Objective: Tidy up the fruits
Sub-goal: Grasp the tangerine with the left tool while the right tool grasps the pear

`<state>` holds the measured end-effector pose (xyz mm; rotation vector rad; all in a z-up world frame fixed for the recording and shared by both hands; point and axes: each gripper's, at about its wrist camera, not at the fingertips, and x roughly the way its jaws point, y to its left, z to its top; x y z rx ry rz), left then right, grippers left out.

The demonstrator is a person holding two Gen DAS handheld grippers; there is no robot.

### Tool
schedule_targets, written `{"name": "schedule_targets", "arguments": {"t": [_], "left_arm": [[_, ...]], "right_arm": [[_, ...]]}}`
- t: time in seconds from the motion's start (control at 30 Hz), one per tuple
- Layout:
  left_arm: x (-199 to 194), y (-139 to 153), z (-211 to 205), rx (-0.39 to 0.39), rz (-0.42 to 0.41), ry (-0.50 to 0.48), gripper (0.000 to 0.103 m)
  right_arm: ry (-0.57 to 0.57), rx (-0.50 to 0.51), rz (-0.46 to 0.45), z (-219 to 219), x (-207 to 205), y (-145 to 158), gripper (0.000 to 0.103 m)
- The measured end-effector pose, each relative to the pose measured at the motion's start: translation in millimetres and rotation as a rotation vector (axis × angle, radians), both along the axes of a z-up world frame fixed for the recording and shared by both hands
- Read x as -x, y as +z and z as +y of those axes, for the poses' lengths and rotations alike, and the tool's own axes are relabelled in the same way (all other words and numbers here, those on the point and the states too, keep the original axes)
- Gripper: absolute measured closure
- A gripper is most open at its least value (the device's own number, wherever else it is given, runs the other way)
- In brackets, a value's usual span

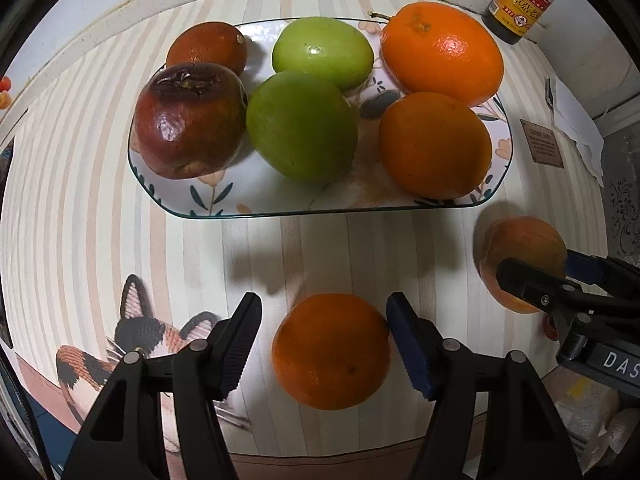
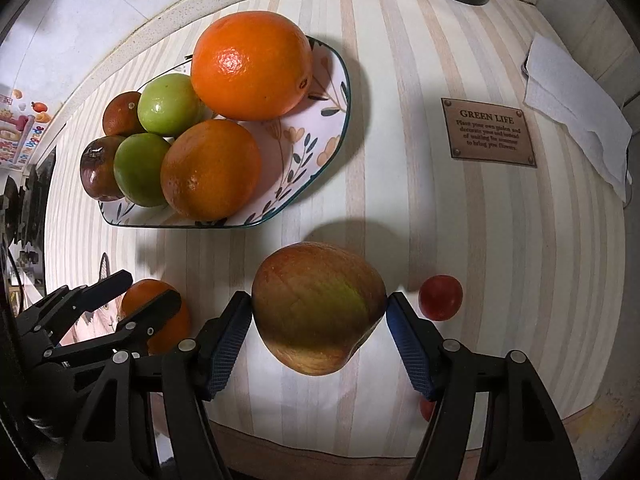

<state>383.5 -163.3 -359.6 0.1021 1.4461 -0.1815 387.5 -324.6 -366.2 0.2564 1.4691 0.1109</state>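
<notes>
A floral plate [image 1: 208, 200] [image 2: 320, 152] holds two oranges, two green fruits, a dark red fruit and a small brown-orange fruit. My left gripper [image 1: 324, 344] is open around a loose orange [image 1: 332, 352] on the table; its right pad touches the orange, its left pad stands apart. That orange also shows in the right wrist view [image 2: 160, 316]. My right gripper [image 2: 320, 316] is shut on a red-green apple [image 2: 316, 304], both pads pressed on its sides. The apple shows in the left wrist view [image 1: 520, 256], in front of the plate's right end.
A small red fruit [image 2: 440, 296] lies right of the apple. A soy sauce bottle [image 1: 524, 0] stands at the back by the wall. A folded white cloth [image 2: 576, 108] and a "Green Life" label [image 2: 488, 132] lie at right. The table's front edge is close.
</notes>
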Motion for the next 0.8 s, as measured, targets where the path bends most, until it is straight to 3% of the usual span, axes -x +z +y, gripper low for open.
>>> {"name": "schedule_targets", "arguments": {"t": [0.27, 0.43, 0.53, 0.63, 0.8], "left_arm": [[-5, 8, -8, -0.014, -0.035, -0.008, 0.060], [-11, 10, 0, -0.009, -0.037, -0.007, 0.058], [-15, 3, 3, 0.021, -0.005, -0.001, 0.045], [-19, -7, 7, 0.071, 0.050, 0.010, 0.044], [-17, -12, 2, 0.070, 0.058, 0.008, 0.044]], "right_arm": [[0.009, 0.002, 0.009, -3, -2, 0, 0.031], [0.013, 0.007, 0.007, -1, -1, 0, 0.031], [0.010, 0.005, 0.005, -1, -1, 0, 0.031], [0.005, -0.002, 0.008, -2, -2, -1, 0.031], [0.015, -0.002, 0.017, -2, -3, 0, 0.031]]}}
